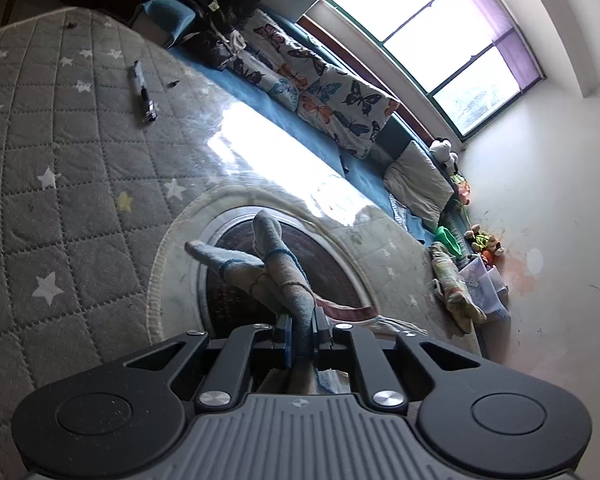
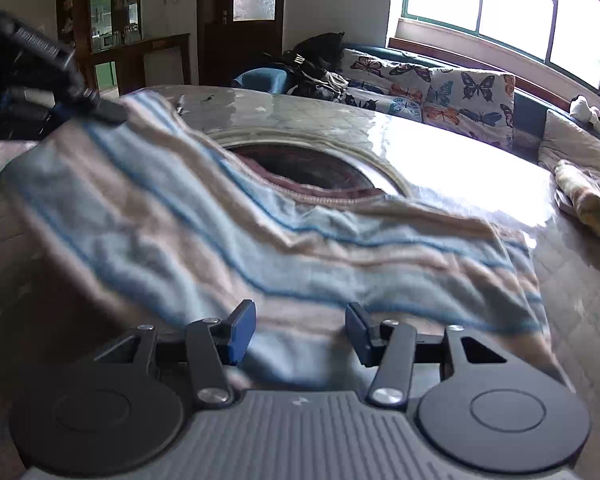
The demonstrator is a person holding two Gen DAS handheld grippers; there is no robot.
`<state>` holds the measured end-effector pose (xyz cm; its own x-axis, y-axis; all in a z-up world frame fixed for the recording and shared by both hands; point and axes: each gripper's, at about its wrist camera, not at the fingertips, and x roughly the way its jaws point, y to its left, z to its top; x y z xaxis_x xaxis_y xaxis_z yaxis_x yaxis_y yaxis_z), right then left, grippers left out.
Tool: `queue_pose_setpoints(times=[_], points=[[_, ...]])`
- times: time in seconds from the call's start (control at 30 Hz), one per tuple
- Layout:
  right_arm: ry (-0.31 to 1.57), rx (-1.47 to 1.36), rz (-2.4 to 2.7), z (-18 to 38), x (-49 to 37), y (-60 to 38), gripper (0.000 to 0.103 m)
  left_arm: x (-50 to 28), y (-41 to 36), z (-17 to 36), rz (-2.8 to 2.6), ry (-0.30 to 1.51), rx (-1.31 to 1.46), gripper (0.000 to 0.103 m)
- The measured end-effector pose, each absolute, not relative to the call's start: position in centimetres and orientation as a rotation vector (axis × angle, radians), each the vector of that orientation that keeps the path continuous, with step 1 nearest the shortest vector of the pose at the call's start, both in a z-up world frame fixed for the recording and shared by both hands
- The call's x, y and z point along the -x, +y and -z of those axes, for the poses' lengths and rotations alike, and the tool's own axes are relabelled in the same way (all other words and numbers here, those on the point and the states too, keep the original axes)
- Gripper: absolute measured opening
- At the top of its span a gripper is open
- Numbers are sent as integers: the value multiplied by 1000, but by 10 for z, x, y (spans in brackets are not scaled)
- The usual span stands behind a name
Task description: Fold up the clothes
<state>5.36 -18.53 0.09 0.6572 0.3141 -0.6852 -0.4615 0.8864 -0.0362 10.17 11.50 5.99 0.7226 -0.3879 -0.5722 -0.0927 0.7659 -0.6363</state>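
Gripping a bunched edge of the striped garment between closed pads, the left gripper holds the cloth lifted off the table, the fabric trailing forward from its jaws. In the right wrist view, the right gripper stands with jaws apart and nothing between them; the garment's near hem lies directly ahead of and partly beneath its fingertips. From there the cloth rises leftward to the raised corner pinched by the left gripper, so its stripes and long axis run across the right gripper's line of approach. By this reading, the right gripper is the nearer to the free hem and would need only to advance and close. Beyond lie the quilted star-patterned tabletop, a pen-like object, butterfly cushions and the window.
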Motion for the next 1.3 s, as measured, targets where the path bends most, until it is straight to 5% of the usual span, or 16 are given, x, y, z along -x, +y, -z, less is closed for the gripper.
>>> queue_pose_setpoints(times=[0.63, 1.3], points=[[597, 5, -252, -38, -28, -315, 57, -154, -19, -112, 169, 838, 621, 9], [613, -177, -163, -3, -24, -400, 57, -199, -181, -43, 326, 1033, 409, 16]])
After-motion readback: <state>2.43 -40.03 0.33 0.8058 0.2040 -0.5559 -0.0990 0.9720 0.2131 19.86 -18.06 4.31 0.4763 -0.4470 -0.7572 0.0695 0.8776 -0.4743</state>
